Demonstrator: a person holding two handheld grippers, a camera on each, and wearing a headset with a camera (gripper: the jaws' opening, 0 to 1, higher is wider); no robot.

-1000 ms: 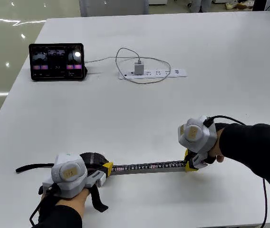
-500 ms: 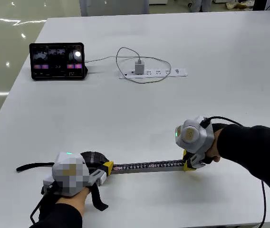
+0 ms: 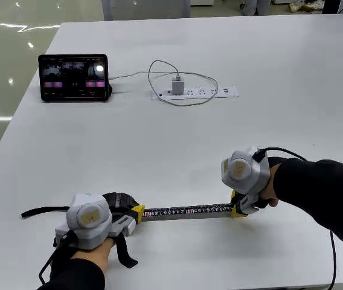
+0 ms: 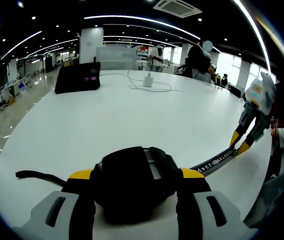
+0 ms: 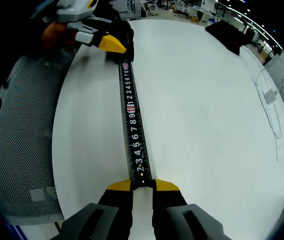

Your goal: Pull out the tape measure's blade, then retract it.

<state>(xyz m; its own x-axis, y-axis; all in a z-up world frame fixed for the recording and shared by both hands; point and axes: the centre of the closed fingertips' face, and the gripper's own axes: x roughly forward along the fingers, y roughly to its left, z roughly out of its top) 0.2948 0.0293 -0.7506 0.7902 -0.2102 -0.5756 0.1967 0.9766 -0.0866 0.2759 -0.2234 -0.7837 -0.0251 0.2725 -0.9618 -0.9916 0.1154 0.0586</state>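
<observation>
- Tape measure (image 4: 132, 192): its black case is seen low on the white table (image 3: 220, 139), near the edge closest to the person and towards the left of the head view.
- The case is clamped between the two yellow-tipped jaws of the left gripper (image 4: 136, 174), one jaw on each side, so the jaws are spread just as wide as the case.
- A black strap (image 3: 41, 211) lies flat on the table, running leftwards from the case.
- The blade (image 5: 133, 130) is drawn out of the case and lies in a straight line across the table towards the right gripper (image 5: 143, 186), with its printed numbers facing up.
- The free end of the blade is pinched between the right gripper's jaws, which are set narrow, with only the width of the blade between the yellow tips.
- The two grippers are held well apart, joined by the stretched blade, and both are low over the table.
- A dark sleeve (image 3: 322, 193) is seen behind the right gripper.
- At the far side of the table a tablet (image 3: 73, 77) is propped up with its screen lit.
- To the right of the tablet a white power strip (image 3: 195, 93) lies flat, with a white charger (image 3: 177, 85) plugged into it and a white cable (image 3: 159, 69) looped around it and leading to the tablet.
</observation>
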